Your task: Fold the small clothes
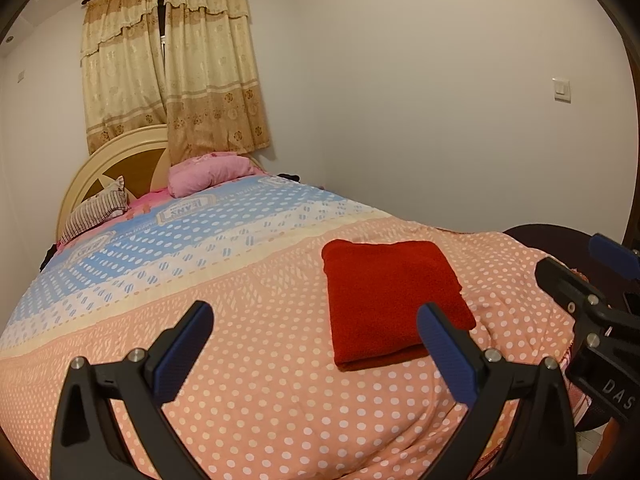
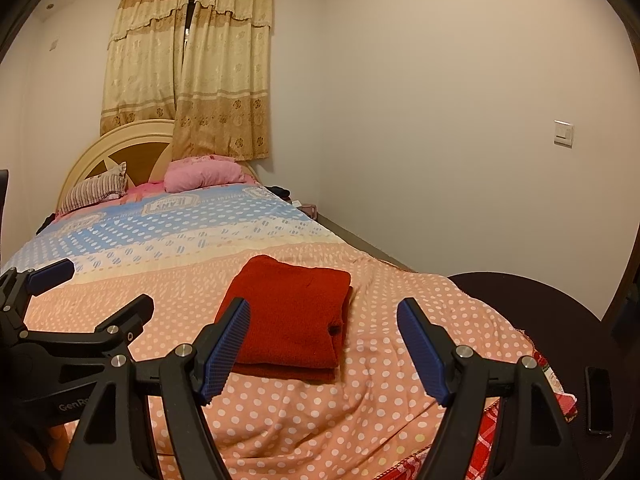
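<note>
A red garment [image 1: 390,298] lies folded into a neat rectangle on the dotted orange bedspread [image 1: 260,380]. My left gripper [image 1: 316,320] hovers open in front of it, its right pad just before the cloth's near corner, with nothing between the fingers. In the right wrist view the folded red garment [image 2: 292,320] sits just beyond my right gripper [image 2: 324,316], which is open and empty, its left pad overlapping the cloth's near left edge. Each gripper shows in the other's view: the right gripper [image 1: 576,260] at the right edge, the left gripper [image 2: 100,292] at the left edge.
The bed carries a pink pillow [image 2: 200,176] and a striped pillow [image 2: 94,190] by the headboard. A dark round table [image 2: 560,320] stands right of the bed with a black phone [image 2: 599,400] on it. White walls and curtains [image 2: 192,68] lie beyond.
</note>
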